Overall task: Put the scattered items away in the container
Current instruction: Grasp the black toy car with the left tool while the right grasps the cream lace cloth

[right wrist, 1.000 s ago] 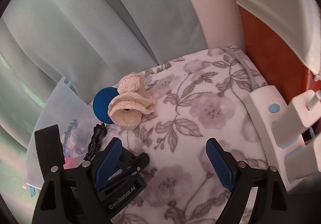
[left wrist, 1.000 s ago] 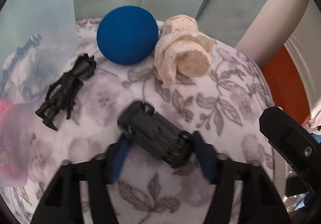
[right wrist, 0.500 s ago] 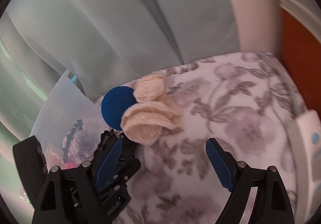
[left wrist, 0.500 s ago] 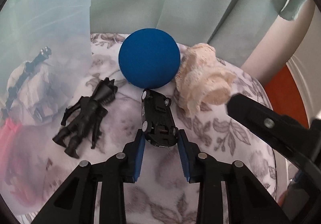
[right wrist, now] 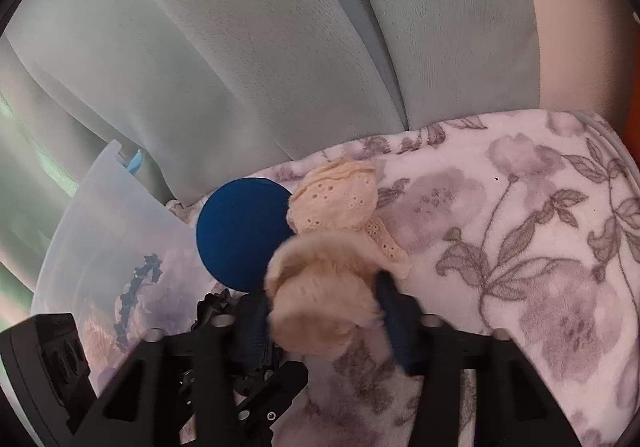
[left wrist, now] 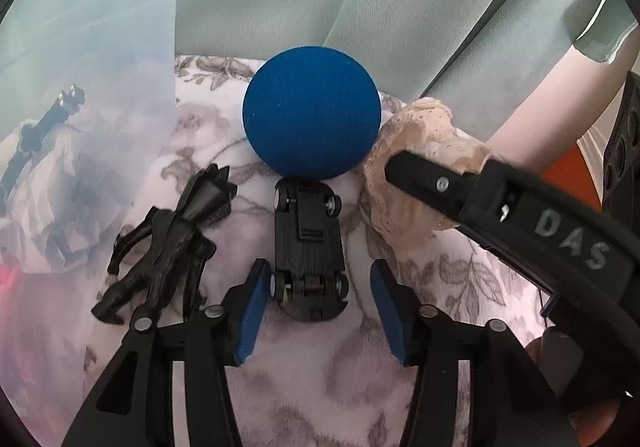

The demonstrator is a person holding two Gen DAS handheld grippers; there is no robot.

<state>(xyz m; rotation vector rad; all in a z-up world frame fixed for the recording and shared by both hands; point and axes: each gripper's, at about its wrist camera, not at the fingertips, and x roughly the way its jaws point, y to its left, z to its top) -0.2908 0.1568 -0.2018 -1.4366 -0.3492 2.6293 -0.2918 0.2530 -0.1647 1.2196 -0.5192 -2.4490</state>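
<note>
A black toy car (left wrist: pixel 309 247) lies upside down on the floral blanket, between the open fingers of my left gripper (left wrist: pixel 316 287); the left pad touches its rear wheel. A blue ball (left wrist: pixel 311 123) sits just beyond the car. A black toy figure (left wrist: pixel 168 247) lies to the left. A cream lace cloth roll (right wrist: pixel 332 279) lies right of the ball. My right gripper (right wrist: pixel 324 323) is around the cloth roll, jaws close on either side of it; the grip is partly hidden. The clear plastic container (right wrist: pixel 100 247) stands at left.
The container (left wrist: pixel 80 107) holds a black beaded strap (left wrist: pixel 44 127) and something pink. Grey-green curtains (right wrist: pixel 280 47) hang behind the blanket's far edge. The right gripper's body (left wrist: pixel 520 215) crosses the right side of the left wrist view.
My left gripper has opened wider around the car. My right gripper has moved forward onto the cloth roll and narrowed around it.
</note>
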